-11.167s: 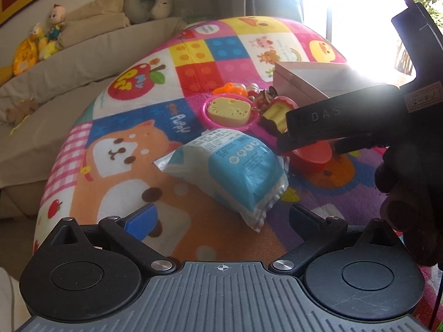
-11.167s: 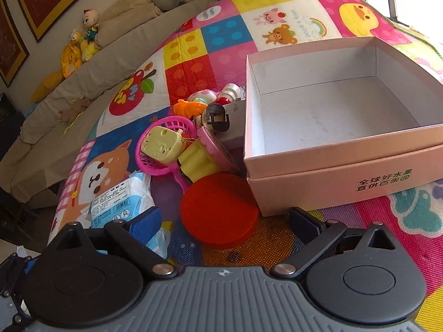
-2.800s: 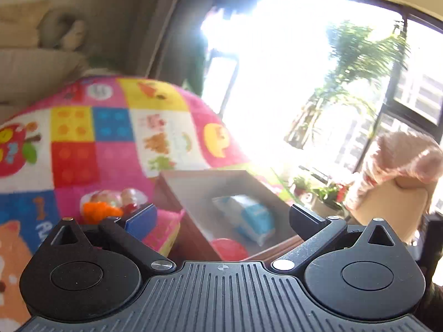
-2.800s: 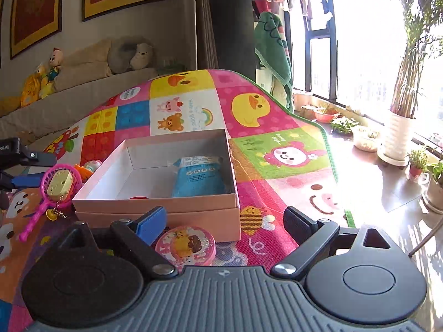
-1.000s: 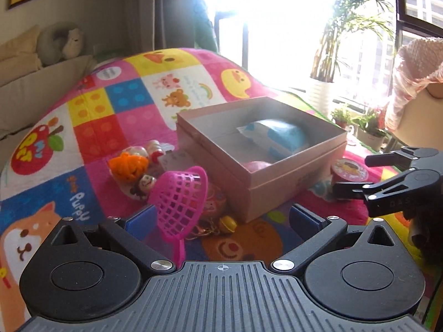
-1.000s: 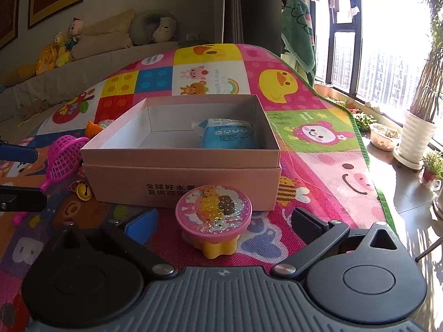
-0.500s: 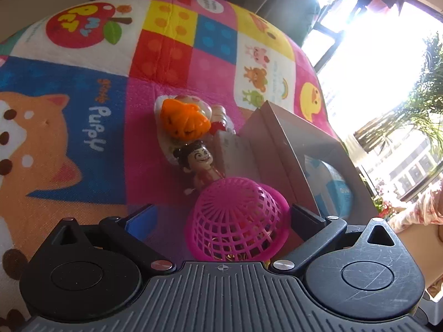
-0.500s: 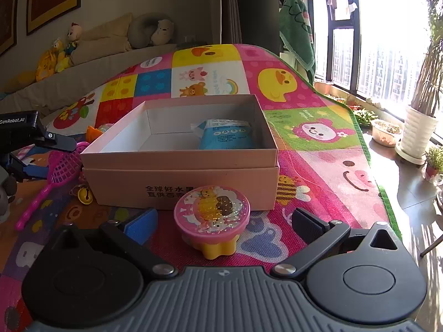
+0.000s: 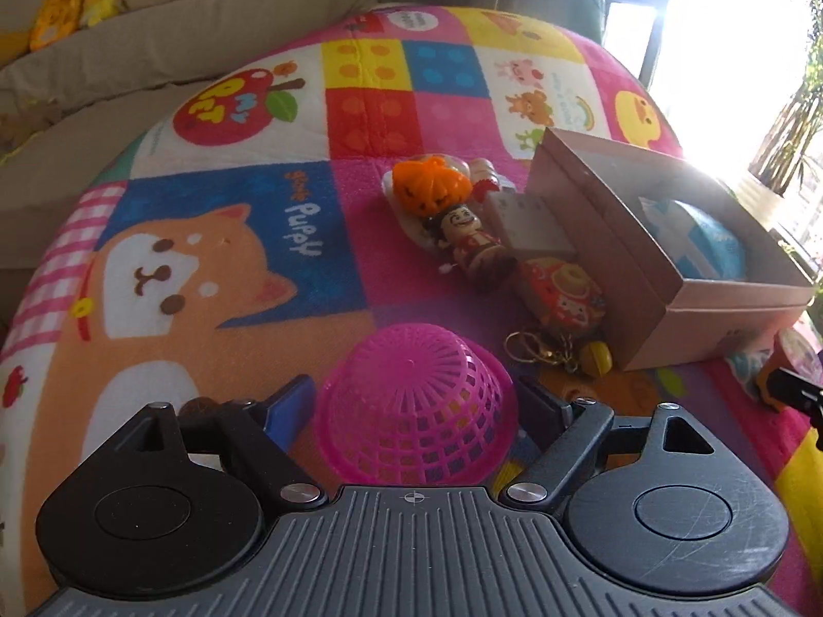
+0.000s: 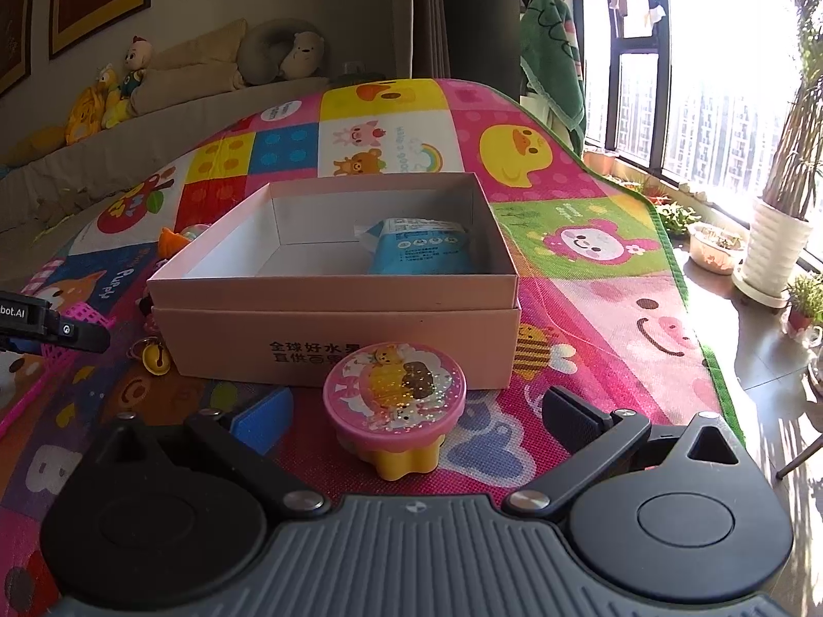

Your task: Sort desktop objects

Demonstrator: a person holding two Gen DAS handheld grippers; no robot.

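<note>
Left wrist: round pink lattice basket [image 9: 414, 411]

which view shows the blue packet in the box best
The right wrist view: the blue packet faces the camera with its printed label visible inside the pink box. The left wrist view catches only its glare-washed top over the box wall.

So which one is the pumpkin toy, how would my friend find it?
Start at the pink cardboard box on the colourful play mat. A little pile of toys lies against its left wall; the pumpkin toy is at the pile's far end, just beyond the small doll figure. It is the only bright orange one, with a carved grinning face.
</note>
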